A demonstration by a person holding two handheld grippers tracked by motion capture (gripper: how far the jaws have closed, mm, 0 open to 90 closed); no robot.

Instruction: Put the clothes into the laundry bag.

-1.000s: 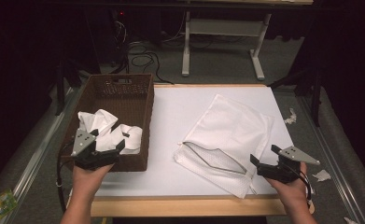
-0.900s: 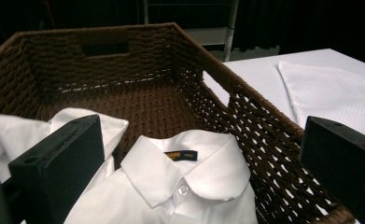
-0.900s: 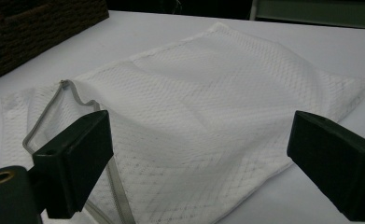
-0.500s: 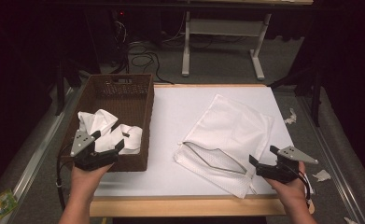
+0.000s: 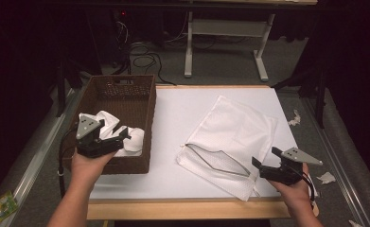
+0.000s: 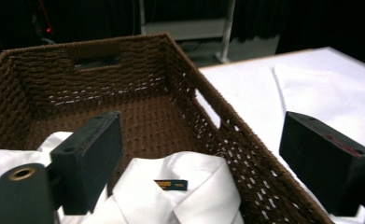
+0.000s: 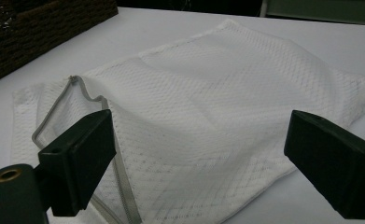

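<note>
Left gripper point(image 5: 108, 142): jaws spread wide, just been narrowing a little, nothing pinched between them; poised over the white shirt point(image 6: 180, 196) whose collar and dark neck label show below in the left gripper view. Shirt crumpled in the near half of the brown wicker basket point(image 5: 142, 101), which stands along the left edge of the tabletop point(image 5: 182, 106). Held in the left hand point(image 5: 85, 165) at the basket's near end.

Right gripper point(image 5: 268, 170): jaws spread wide too, empty, hovering at the near right corner of the tabletop, pointed at the white mesh laundry bag point(image 5: 239, 130). Bag flat on the right half of the tabletop, its grey zipper point(image 7: 110, 140) undone and the mouth gaping toward the near edge. Right hand point(image 5: 294, 191) just beyond the near edge.
</note>
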